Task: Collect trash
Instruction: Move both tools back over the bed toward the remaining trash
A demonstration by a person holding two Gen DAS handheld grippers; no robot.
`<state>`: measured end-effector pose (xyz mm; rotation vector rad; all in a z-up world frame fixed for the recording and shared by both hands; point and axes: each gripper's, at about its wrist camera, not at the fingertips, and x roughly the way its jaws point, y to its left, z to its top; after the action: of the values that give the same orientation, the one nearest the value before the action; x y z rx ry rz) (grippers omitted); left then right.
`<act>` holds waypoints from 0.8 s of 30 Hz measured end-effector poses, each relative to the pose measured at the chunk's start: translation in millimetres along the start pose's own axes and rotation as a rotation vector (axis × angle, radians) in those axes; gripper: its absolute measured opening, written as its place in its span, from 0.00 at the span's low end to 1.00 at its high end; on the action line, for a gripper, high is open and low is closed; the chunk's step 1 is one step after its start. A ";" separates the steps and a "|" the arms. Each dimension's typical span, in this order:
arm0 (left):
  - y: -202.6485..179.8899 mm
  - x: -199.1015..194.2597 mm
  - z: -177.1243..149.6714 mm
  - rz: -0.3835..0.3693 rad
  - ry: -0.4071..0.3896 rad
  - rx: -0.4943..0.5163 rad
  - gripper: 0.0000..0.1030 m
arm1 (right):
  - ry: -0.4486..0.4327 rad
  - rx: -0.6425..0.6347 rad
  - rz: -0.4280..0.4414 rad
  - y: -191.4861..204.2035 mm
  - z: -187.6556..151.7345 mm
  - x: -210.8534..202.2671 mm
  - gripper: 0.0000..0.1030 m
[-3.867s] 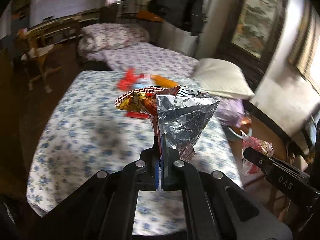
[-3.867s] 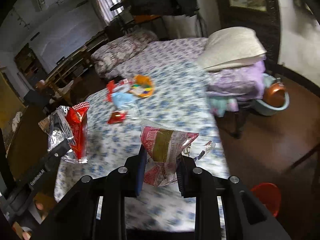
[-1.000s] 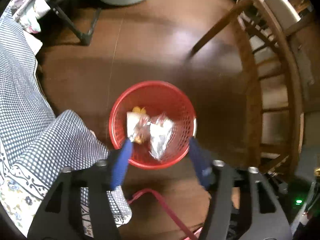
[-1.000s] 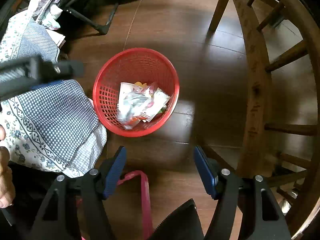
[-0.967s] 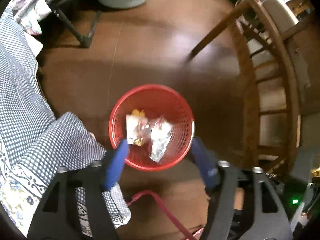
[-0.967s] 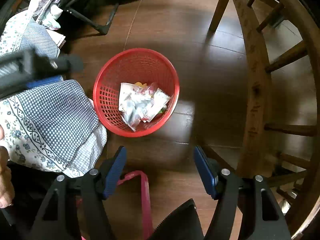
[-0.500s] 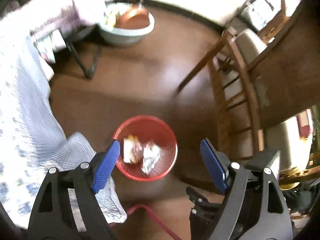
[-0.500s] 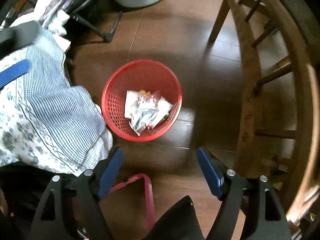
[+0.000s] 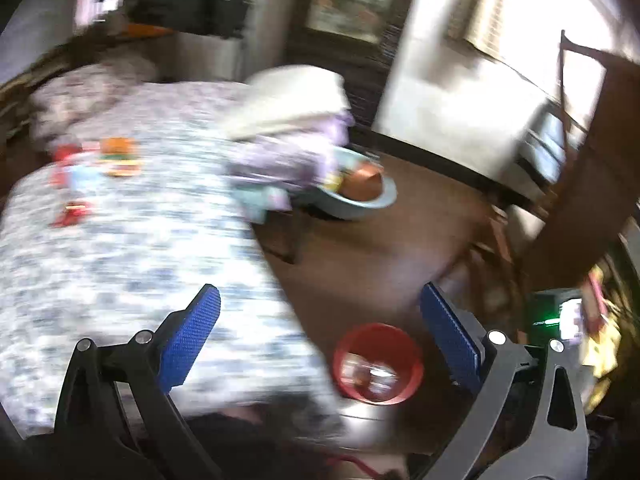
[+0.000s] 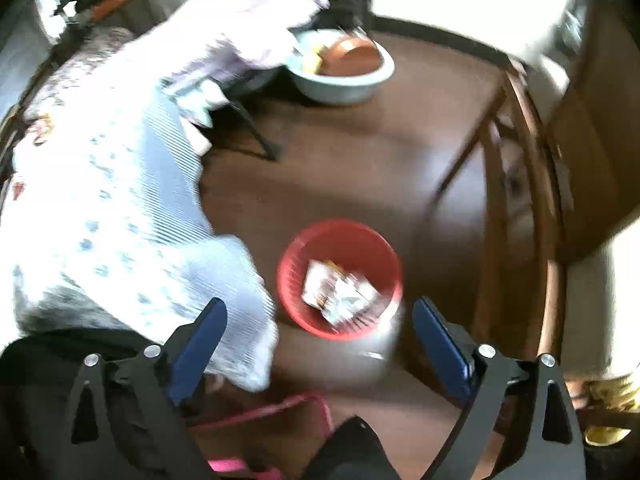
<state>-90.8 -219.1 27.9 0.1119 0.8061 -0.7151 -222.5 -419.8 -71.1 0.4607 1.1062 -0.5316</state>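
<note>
Red basket [image 10: 340, 280] stands on the dark wood floor just beside the hanging corner of the flowered bedspread [image 9: 132, 248]. Crumpled wrappers [image 10: 338, 292] lie inside the basket; their print is too blurred to read.

Left gripper [image 9: 320, 344]: jaws opening, wide apart, nothing between the blue pads. Right gripper [image 10: 320, 344]: jaws opening, equally wide, nothing between them; the basket sits beyond its fingertips, not touched.

Remaining trash [image 9: 92, 172] lies on the bedspread, well away from the basket toward the pillows: an orange packet, red scraps and a pale blue piece, as far as the smear allows.

Judgement on the step in hand: the grippers appear to be turning from the basket toward the bed. It would be done well by keeping the jaws wide, coming down over one loose piece at a time, and pinching foil only, not the cloth beneath.

Hard to make out: both views are motion-blurred. The count of pieces beyond the basket cannot be told. A pink strap [image 10: 288, 408] near the basket is cut off by the right gripper's body. The basin [image 10: 340, 68] past the basket holds a brown round object, unidentified.
</note>
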 end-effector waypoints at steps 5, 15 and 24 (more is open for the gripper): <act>91.1 -32.3 12.1 0.220 -0.078 -0.093 0.93 | -0.071 -0.104 0.095 84.4 23.6 -27.2 0.91; 254.0 -44.8 58.3 0.468 -0.152 -0.285 0.93 | -0.158 -0.361 0.246 270.5 59.0 -40.5 0.92; 300.3 -39.3 36.5 0.549 -0.133 -0.379 0.93 | -0.336 -0.425 0.264 332.3 53.4 -40.3 0.92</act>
<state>100.7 18.4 29.7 -0.0574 0.7249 -0.0458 4.8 -183.3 14.6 0.1324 0.7887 -0.1246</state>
